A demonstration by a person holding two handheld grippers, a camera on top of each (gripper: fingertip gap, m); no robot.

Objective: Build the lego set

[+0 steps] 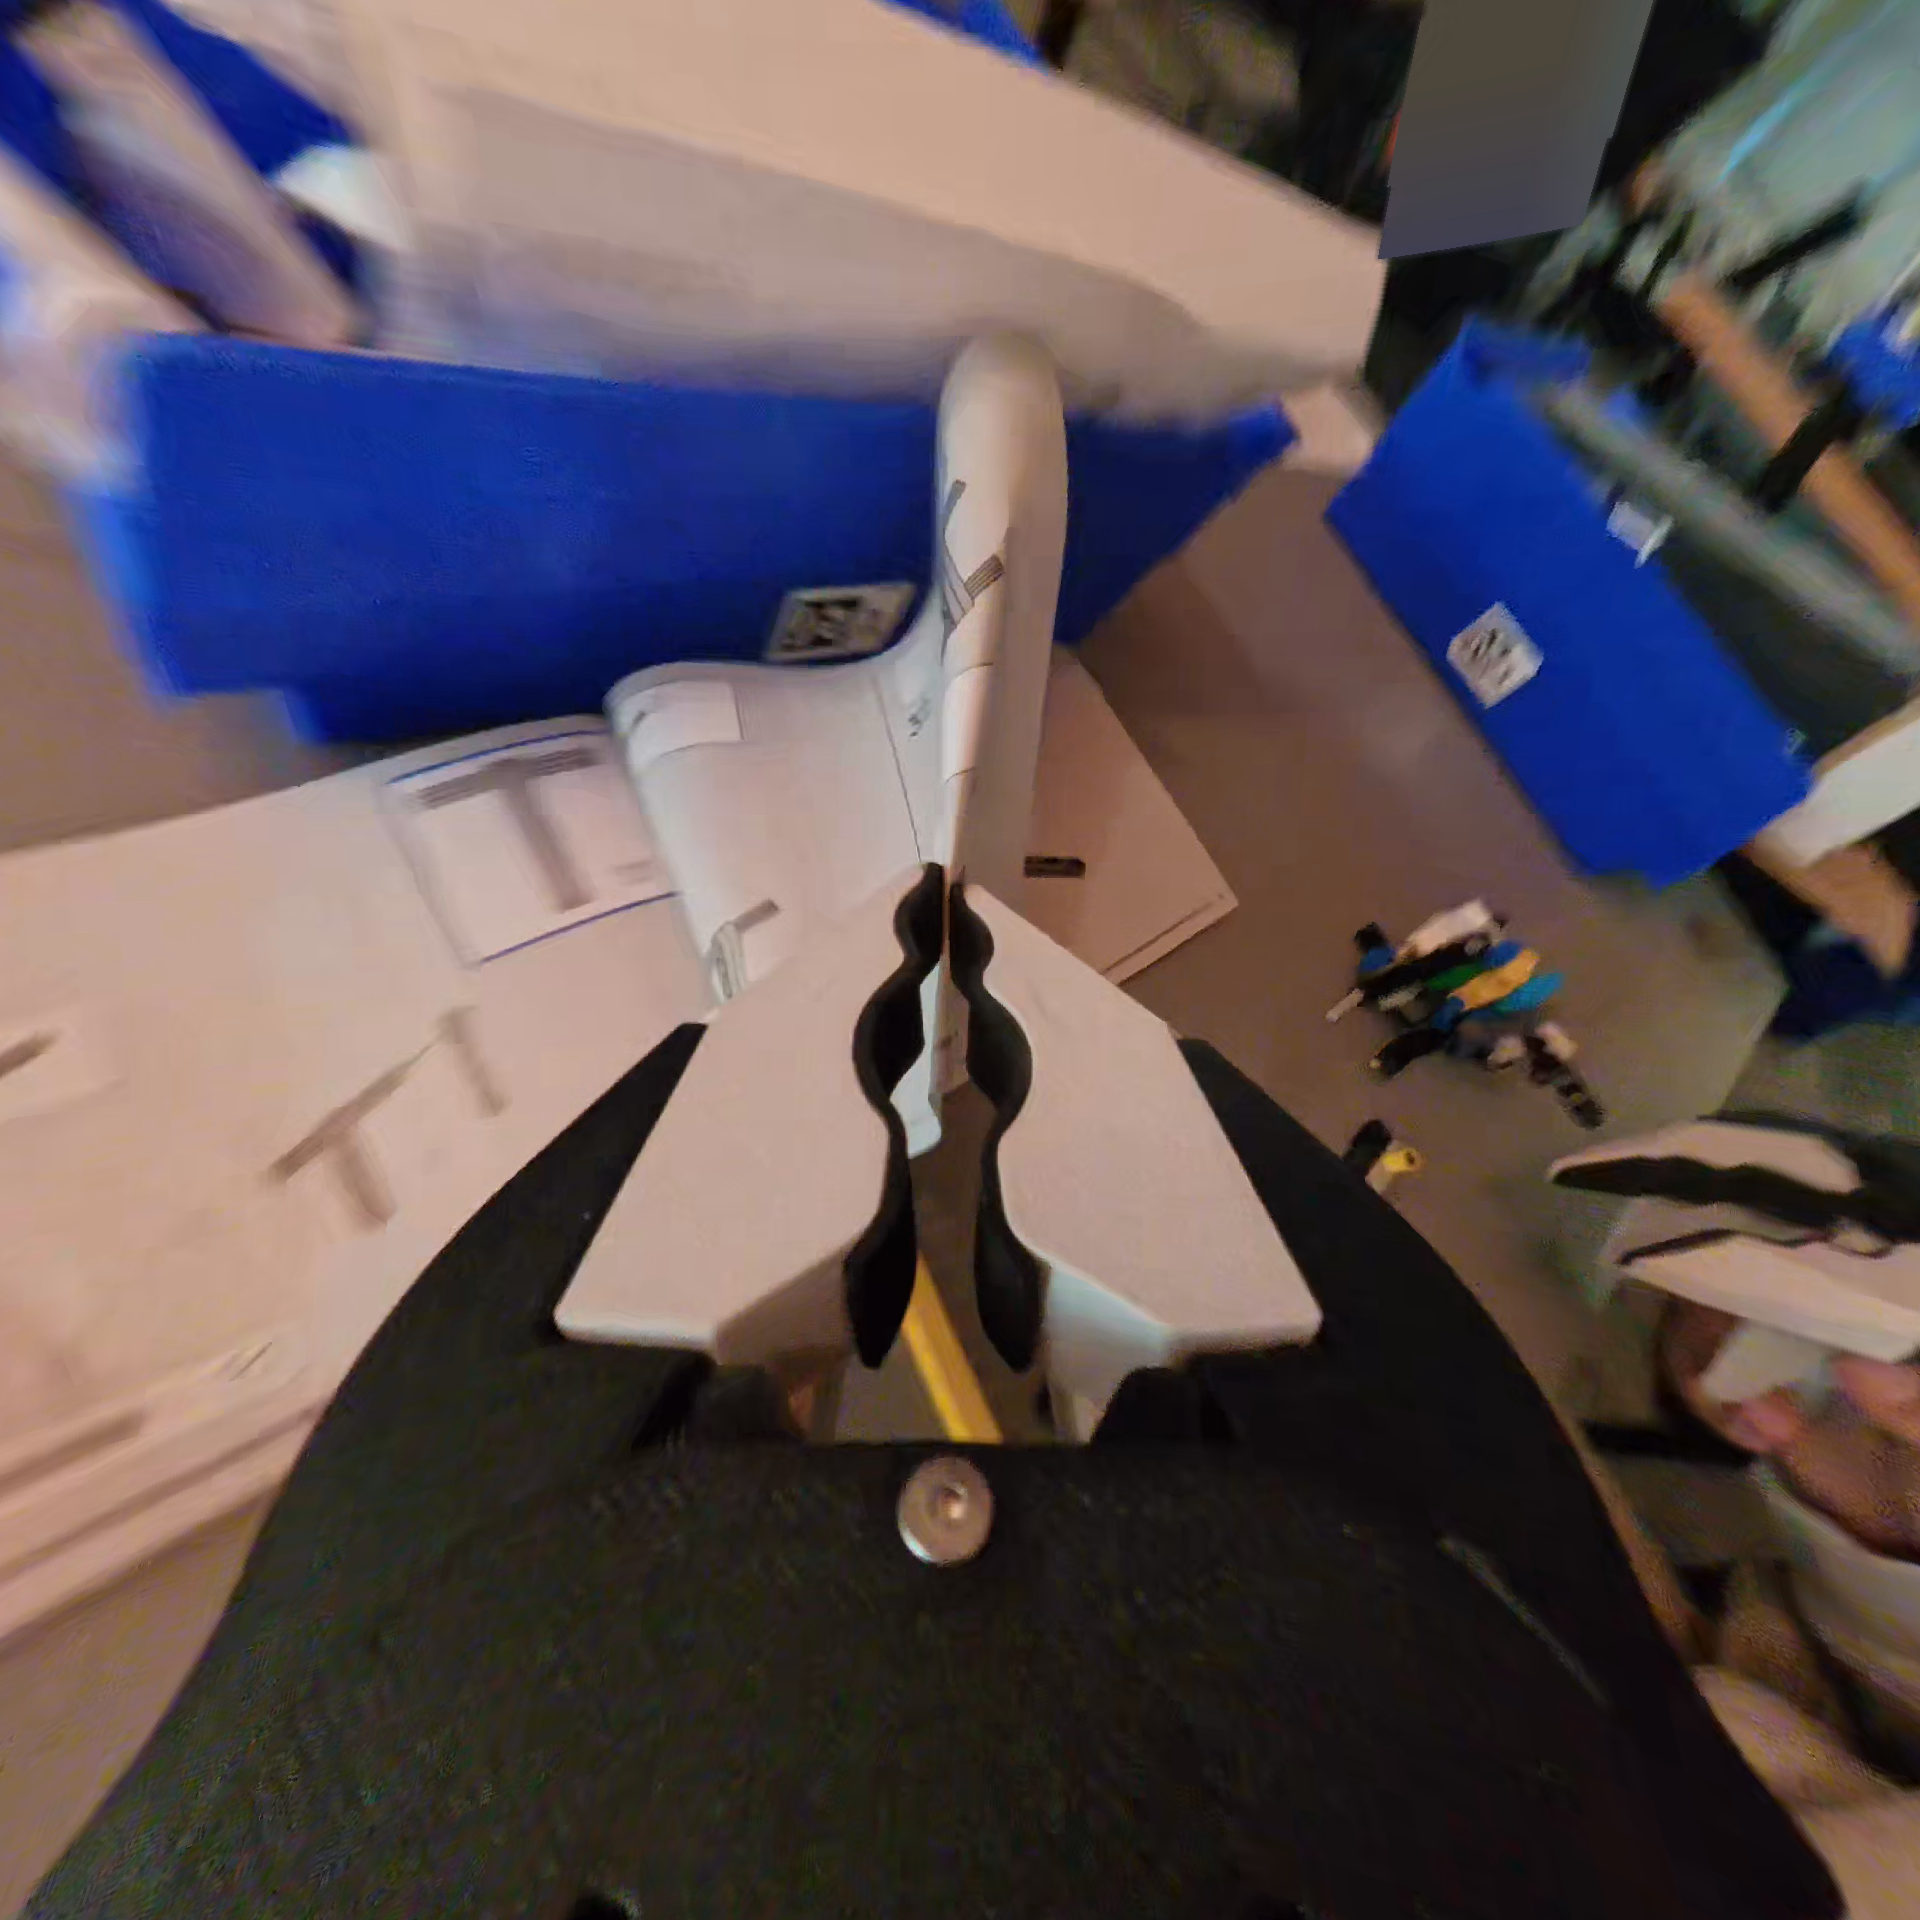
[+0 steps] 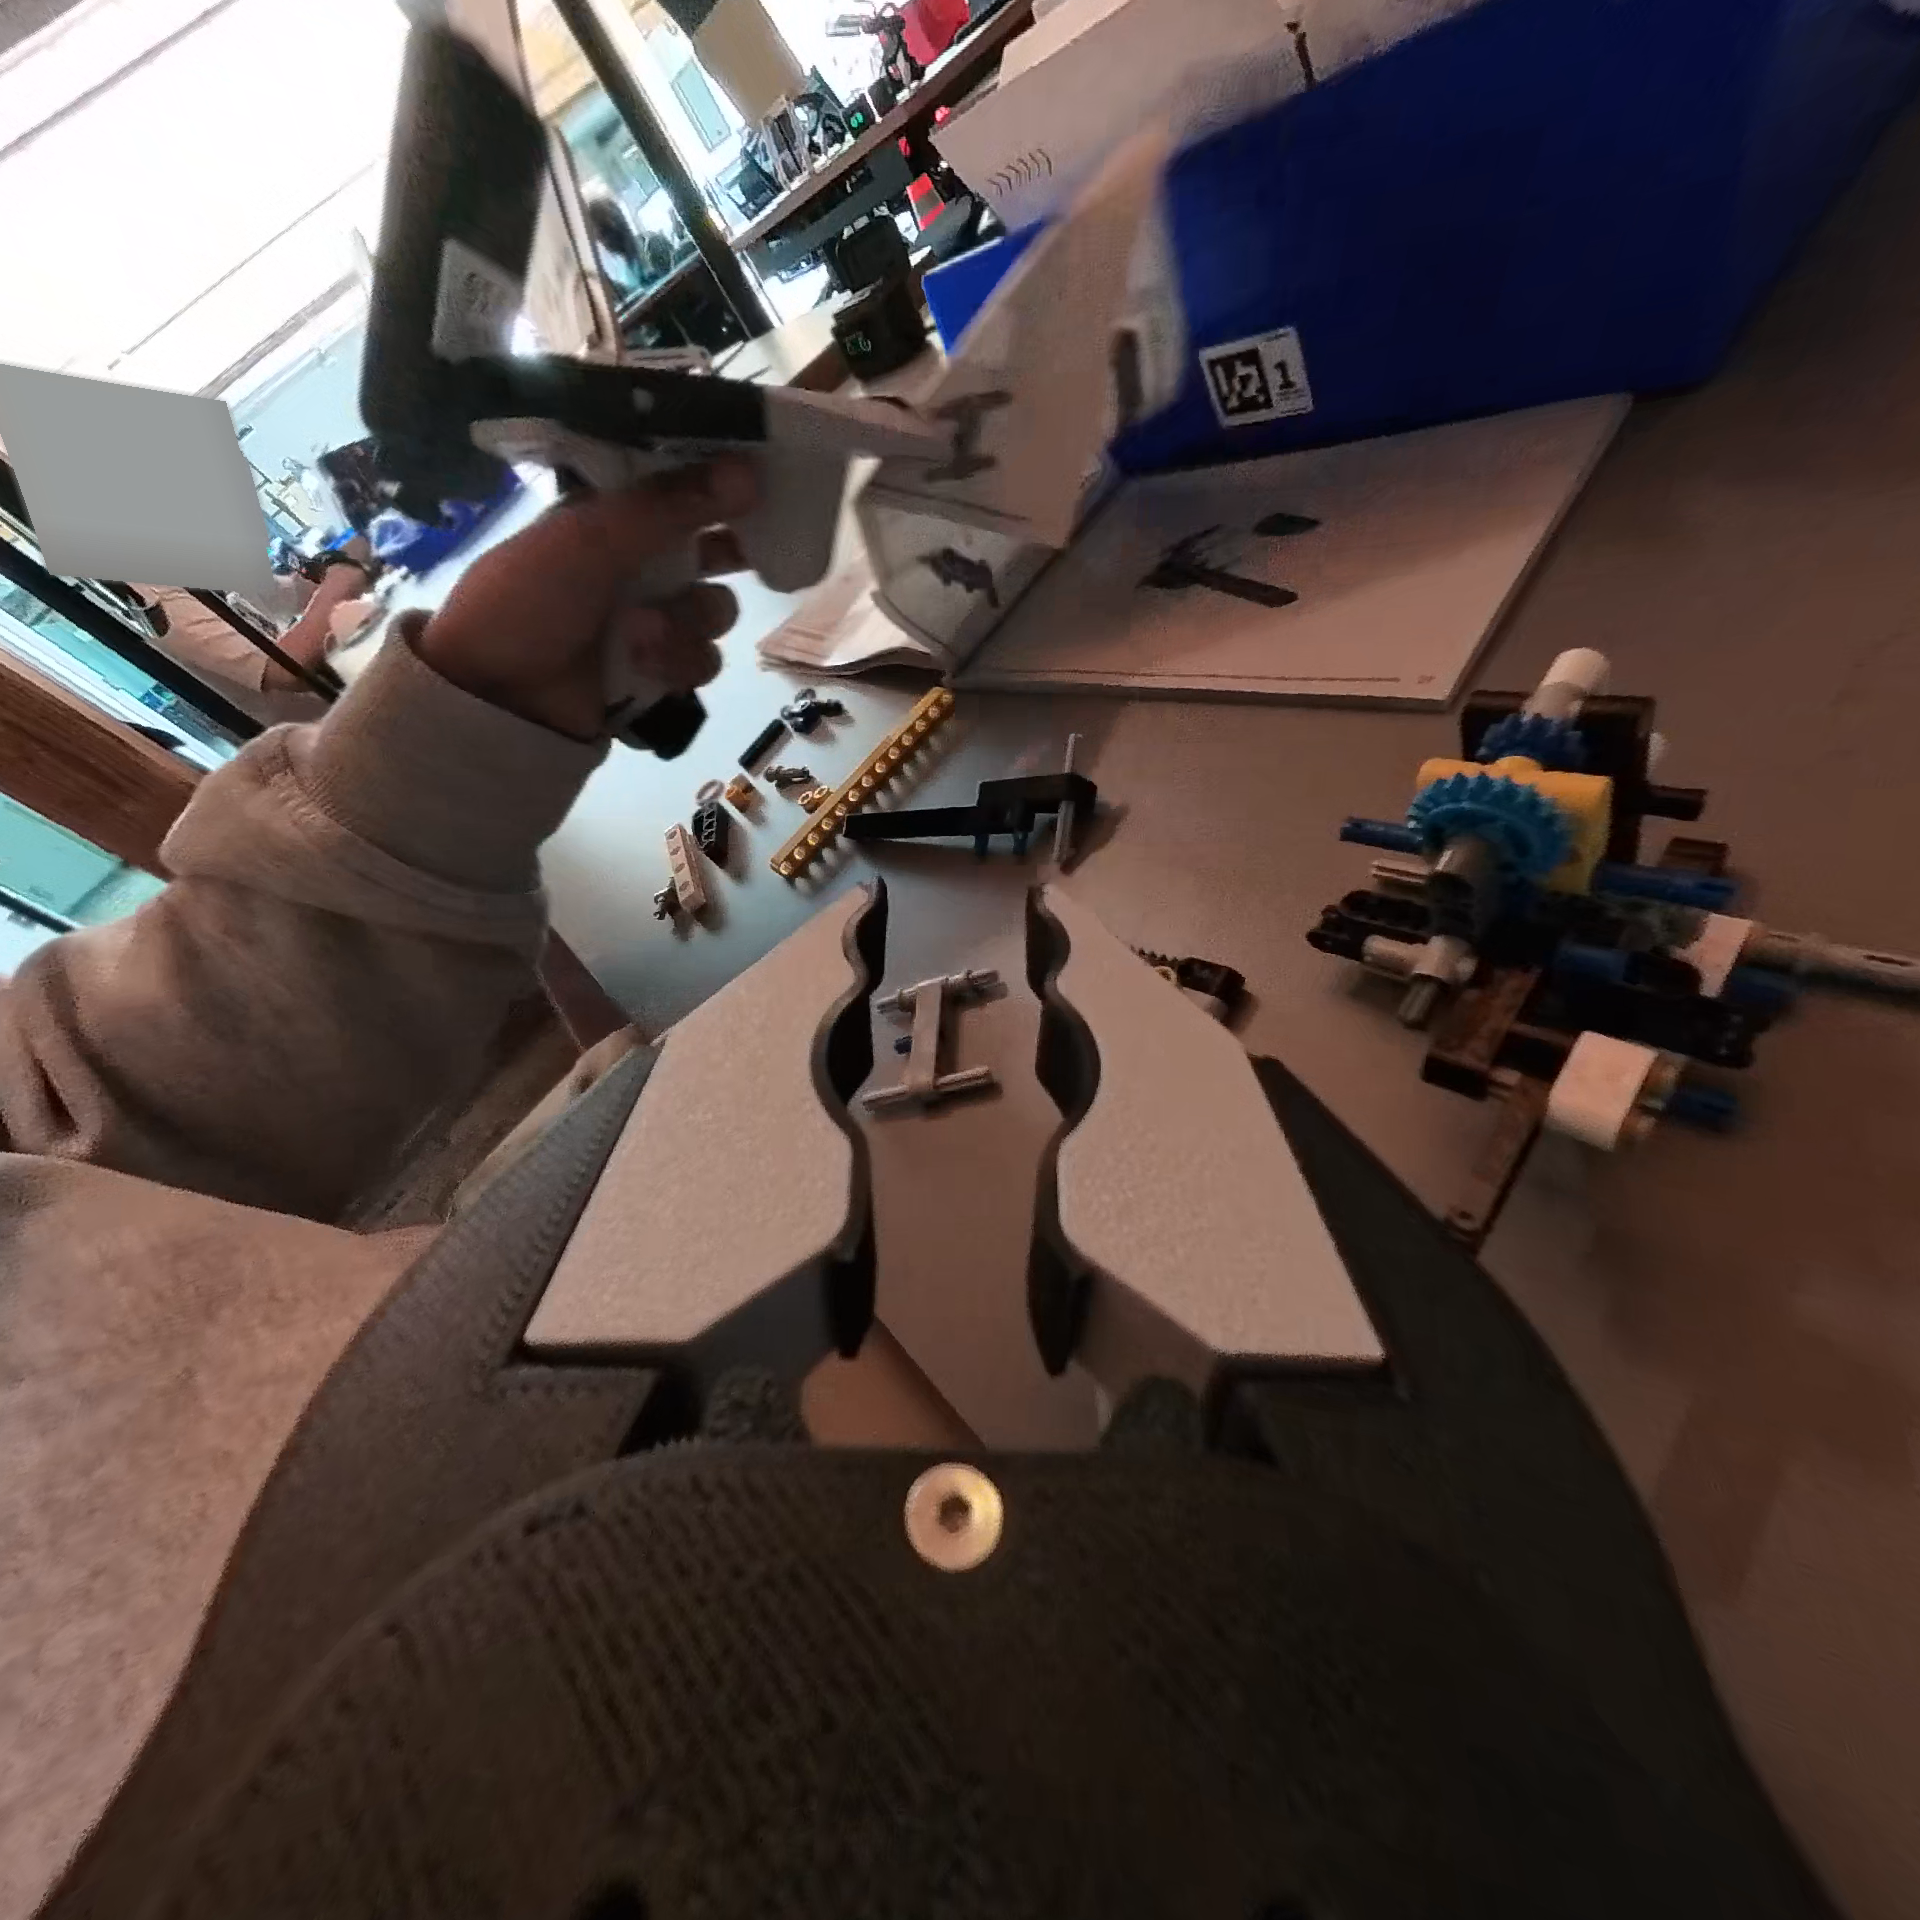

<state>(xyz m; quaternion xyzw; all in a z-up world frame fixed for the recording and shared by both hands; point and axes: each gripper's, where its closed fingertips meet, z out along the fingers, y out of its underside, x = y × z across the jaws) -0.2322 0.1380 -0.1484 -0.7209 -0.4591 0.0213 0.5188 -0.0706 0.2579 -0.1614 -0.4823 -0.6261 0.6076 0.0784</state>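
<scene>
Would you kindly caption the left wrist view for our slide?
Left gripper, jaws shut, lifting an instruction booklet page beside a blue bin.

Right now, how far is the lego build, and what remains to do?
Done: a geared sub-assembly stands on the table. In hand: the left hand-held gripper is shut on a page of the instruction booklet, lifting it; the right hand-held gripper is open, empty, above a small grey piece. Left: the yellow beam, black piece and small loose parts lie unattached.
</scene>
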